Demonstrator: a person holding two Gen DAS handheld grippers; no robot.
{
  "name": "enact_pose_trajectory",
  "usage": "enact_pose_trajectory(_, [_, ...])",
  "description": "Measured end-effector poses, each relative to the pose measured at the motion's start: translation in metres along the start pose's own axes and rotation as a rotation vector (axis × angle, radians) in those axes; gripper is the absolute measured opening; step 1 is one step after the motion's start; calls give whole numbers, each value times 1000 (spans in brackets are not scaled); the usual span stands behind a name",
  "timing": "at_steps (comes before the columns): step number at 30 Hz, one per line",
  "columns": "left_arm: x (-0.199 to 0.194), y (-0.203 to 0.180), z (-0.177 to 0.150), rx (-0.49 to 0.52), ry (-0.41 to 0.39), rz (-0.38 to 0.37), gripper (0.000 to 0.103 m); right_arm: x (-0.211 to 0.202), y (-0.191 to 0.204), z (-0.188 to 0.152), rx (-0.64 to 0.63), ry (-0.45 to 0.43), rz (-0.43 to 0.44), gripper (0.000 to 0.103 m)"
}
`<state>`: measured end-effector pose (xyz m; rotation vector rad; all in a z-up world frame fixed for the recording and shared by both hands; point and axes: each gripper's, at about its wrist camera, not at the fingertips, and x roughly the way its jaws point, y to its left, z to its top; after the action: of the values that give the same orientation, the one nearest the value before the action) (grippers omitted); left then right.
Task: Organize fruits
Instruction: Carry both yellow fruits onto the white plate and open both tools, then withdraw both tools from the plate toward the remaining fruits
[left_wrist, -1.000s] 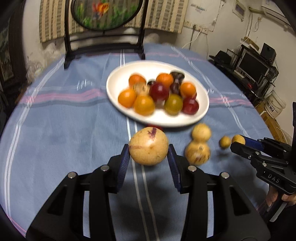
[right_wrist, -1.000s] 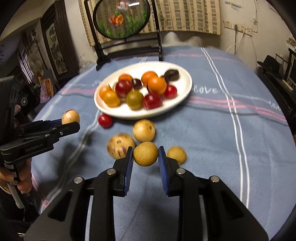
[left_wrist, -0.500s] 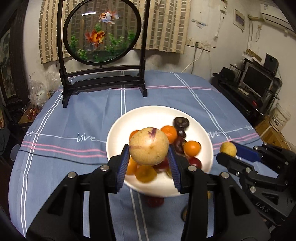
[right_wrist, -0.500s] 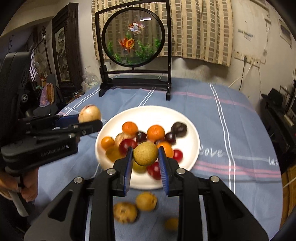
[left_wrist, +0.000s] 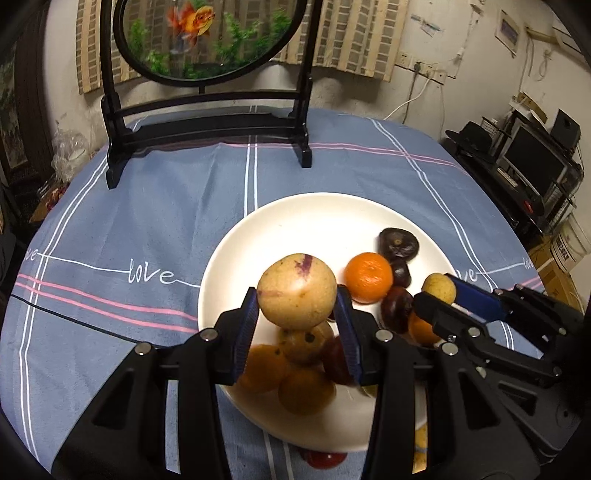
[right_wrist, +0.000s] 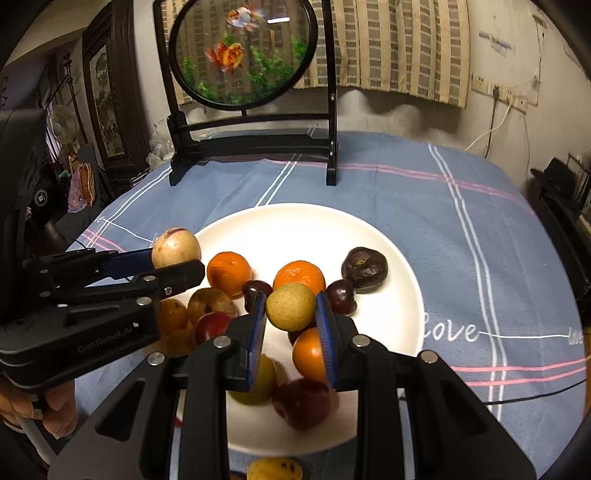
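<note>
A white plate (left_wrist: 317, 214) (right_wrist: 306, 229) on the blue tablecloth holds several fruits: oranges (left_wrist: 368, 272) (right_wrist: 228, 268), dark plums (left_wrist: 399, 243) (right_wrist: 364, 266) and red ones. My left gripper (left_wrist: 297, 308) is shut on a large yellow fruit with purple marks (left_wrist: 296, 295), held above the plate's near side; it also shows in the right wrist view (right_wrist: 176, 247). My right gripper (right_wrist: 290, 314) is shut on a smaller yellow fruit (right_wrist: 290, 305), held above the plate; it shows in the left wrist view (left_wrist: 439, 288).
A round fish-painting screen on a black stand (left_wrist: 207, 122) (right_wrist: 255, 136) stands at the table's far side. A red fruit (left_wrist: 324, 458) and a yellow fruit (right_wrist: 274, 469) lie on the cloth in front of the plate. Shelves with electronics (left_wrist: 532, 162) stand to the right.
Both grippers, each holding its fruit, have lifted off the cloth and moved forward over the plate, closer to its fruit pile.
</note>
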<state>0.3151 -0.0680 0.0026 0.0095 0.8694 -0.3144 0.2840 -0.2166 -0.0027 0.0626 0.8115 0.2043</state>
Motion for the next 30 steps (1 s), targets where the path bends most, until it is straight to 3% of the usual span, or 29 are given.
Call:
enact_pose_trajectory(6, [5, 1, -1, -3, 10, 1, 45, 6, -3, 1, 33, 21, 13, 31])
enact_pose_trajectory(7, [2, 1, -1, -3, -1, 4, 56, 3, -3, 0, 38, 23, 20, 32])
enact_pose_trajectory(9, [-6, 0, -1, 2, -42, 21, 66, -2, -2, -3, 27, 19, 15, 32])
enact_pose_trajectory(15, [-28, -3, -17, 49, -73, 44, 71, -26, -1, -17, 18, 2, 20, 32])
enact_pose_trajectory(18, [-39, 2, -28, 27, -71, 33, 73, -41, -5, -27, 40, -2, 24, 34])
enact_pose_trajectory(19, [-42, 4, -33, 17, -69, 25, 73, -47, -6, -31, 51, -3, 23, 42])
enact_pose_trajectory(20, [-45, 5, -36, 12, -66, 20, 73, -52, -7, -35, 66, -14, 16, 58])
enact_pose_trajectory(21, [-48, 6, -42, 8, -64, 19, 73, -58, -8, -40, 82, -31, 5, 62])
enact_pose_trajectory(30, [-73, 9, -86, 11, -60, 20, 80, -96, -10, -86, 114, -48, -1, 62])
